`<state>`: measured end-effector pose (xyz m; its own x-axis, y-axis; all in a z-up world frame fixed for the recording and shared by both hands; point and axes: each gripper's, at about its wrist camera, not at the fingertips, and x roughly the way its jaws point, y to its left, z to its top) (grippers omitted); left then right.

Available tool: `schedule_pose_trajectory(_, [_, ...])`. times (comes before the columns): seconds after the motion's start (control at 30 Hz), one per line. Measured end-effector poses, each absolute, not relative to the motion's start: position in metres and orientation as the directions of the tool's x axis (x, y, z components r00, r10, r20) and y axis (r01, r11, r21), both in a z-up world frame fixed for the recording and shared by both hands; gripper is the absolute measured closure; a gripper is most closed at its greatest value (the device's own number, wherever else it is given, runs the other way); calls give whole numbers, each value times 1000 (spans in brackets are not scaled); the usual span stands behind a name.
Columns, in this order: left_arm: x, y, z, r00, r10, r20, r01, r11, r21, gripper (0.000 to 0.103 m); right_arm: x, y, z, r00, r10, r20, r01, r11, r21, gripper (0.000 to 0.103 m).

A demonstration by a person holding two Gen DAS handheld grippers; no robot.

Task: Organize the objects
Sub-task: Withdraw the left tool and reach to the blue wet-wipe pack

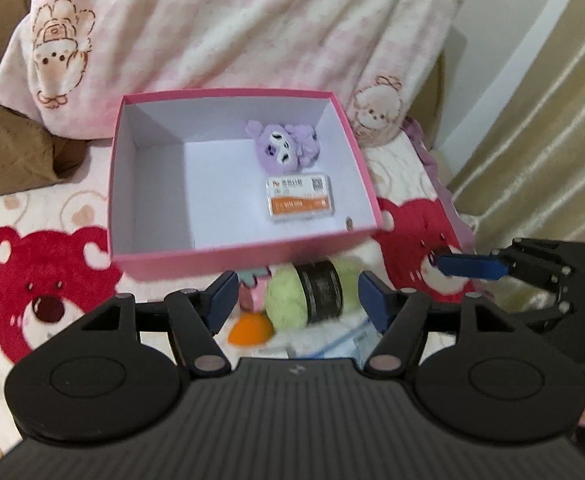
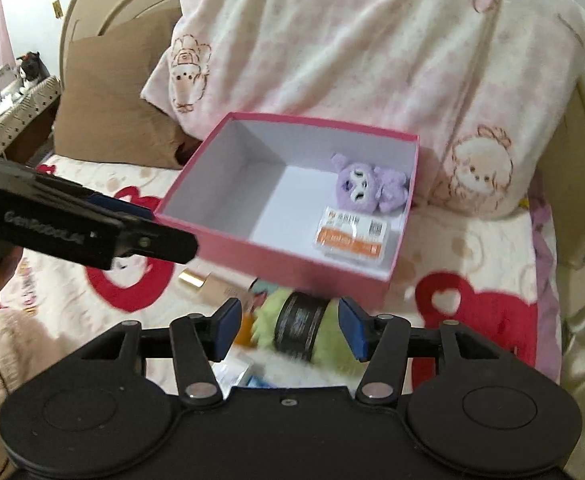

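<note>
Two things already lie in the pink box (image 1: pixel 248 168) ahead of my left tool (image 1: pixel 297 300): a purple plush (image 1: pixel 282 148) and an orange-and-white packet (image 1: pixel 299 199), both on its right side. Left wrist view: this tool is released and empty, tilted steeply down over the bed. Below its parted fingers sit the green plush (image 1: pixel 288 300) with a black jar (image 1: pixel 324 289) against it. To pick well, I judge I should come straight down and take one item only.

Right wrist view: my right tool (image 2: pixel 288 330) is likewise released, holding nothing, aimed down at the same green plush (image 2: pixel 268 312). A gold-capped bottle (image 2: pixel 212 286) lies to its left, under the left tool's arm.
</note>
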<state>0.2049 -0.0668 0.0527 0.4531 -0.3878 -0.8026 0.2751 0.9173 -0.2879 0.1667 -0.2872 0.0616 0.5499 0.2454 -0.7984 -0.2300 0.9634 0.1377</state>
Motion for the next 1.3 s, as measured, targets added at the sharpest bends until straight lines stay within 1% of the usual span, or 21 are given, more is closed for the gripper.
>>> schedule_pose_trajectory(0.13, [171,-65,61,456,-399,-795,305,910,-282,38,144,-297,68,516,270,-813,-225,958,176,39])
schedule_pose_trajectory(0.23, [152,-68,62,456,-404,-793,327,905,-273,38,132,-303,67,497,269,-825,-222,959,179,36])
schedule_pose_trajectory(0.4, [132,-74,50,421,-431,-798,305,896,-323,37,118,-313,56,447,303,-842,-221,949,225,29])
schedule_pose_trajectory(0.63, [119,-89,4,382,-450,-807,275,889,-365,37,126,-332,17,387,355,-851,-160,935,317,29])
schedule_pose_trajectory(0.67, [118,-92,-4,375,-454,-809,275,887,-370,40,130,-335,10,379,363,-852,-141,932,334,29])
schedule_pose_trajectory(0.9, [117,-114,-47,386,-444,-808,293,890,-349,42,152,-353,-42,328,409,-851,-21,904,426,29])
schedule_pose_trajectory(1.13, [123,-123,-87,375,-454,-809,249,889,-383,42,173,-359,-87,304,390,-869,130,887,443,29])
schedule_pose_trajectory(1.23, [124,-123,-101,381,-471,-796,243,881,-405,47,176,-358,-96,282,347,-895,149,905,398,29])
schedule_pose_trajectory(1.3, [125,-124,-110,373,-486,-790,234,874,-427,51,177,-360,-101,276,342,-898,173,902,396,29])
